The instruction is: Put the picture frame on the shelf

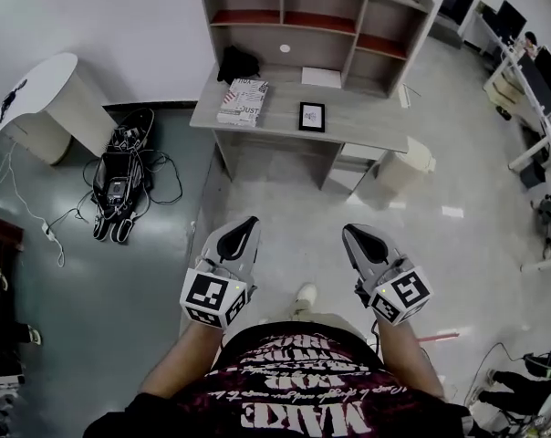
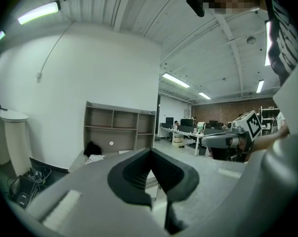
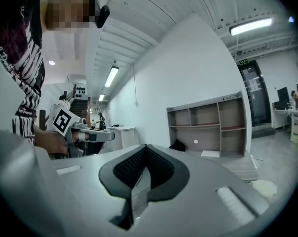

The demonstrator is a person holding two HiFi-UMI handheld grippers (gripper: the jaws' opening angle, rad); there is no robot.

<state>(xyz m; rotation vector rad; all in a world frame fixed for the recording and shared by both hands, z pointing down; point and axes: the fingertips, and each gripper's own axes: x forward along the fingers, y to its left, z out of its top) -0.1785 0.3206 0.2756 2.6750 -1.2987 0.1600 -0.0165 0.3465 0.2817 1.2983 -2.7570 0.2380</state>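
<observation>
My left gripper: closed, empty. My right gripper: closed, empty. Picture frame: on worktop, in front of shelf, well apart from both grippers.

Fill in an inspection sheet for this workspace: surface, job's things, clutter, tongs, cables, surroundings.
Surface: desk, top mostly bare.
Job's things: picture frame on the desk, not yet on the shelf behind it.
Clutter: books, black bag, white sheet, all on the desk.
Tongs: left tongs and right tongs shut, holding nothing, short of the desk.
Cables: tangle on the floor left of the desk.
Surroundings: round white table, white bin.
</observation>
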